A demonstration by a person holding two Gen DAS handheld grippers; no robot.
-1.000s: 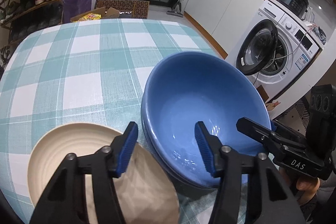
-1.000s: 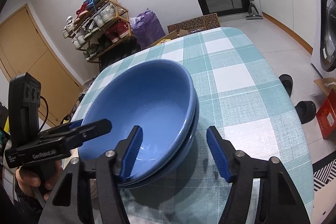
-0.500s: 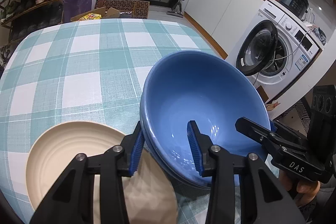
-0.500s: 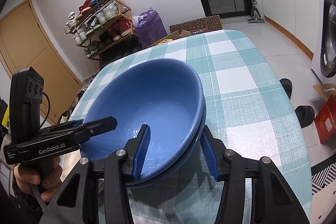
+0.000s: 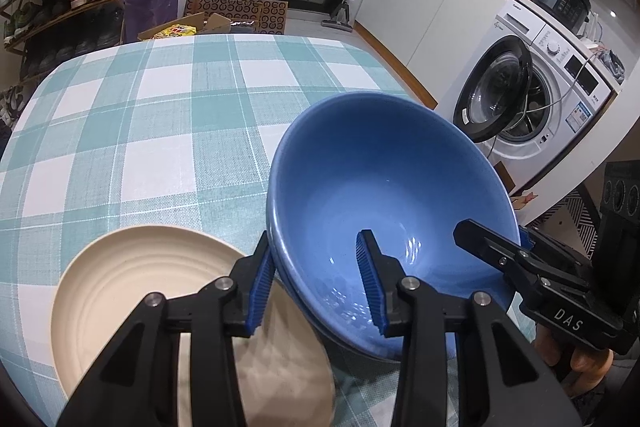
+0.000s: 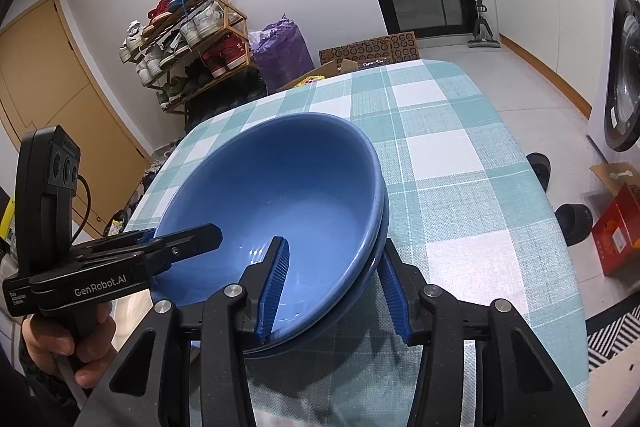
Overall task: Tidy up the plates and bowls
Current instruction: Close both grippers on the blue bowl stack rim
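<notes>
two blue bowls (image 5: 384, 195) sit nested, one inside the other, on the checked worktop (image 5: 160, 115), with one cream plate (image 5: 132, 279) just beside them. two grippers work the stack: the left gripper (image 5: 316, 281) has its jaws pinching the bowls' rim, one pad outside and one inside. the right gripper (image 6: 334, 287) straddles the opposite rim the same way, its jaws having just been closing, pads at the wall of the stack.
</notes>
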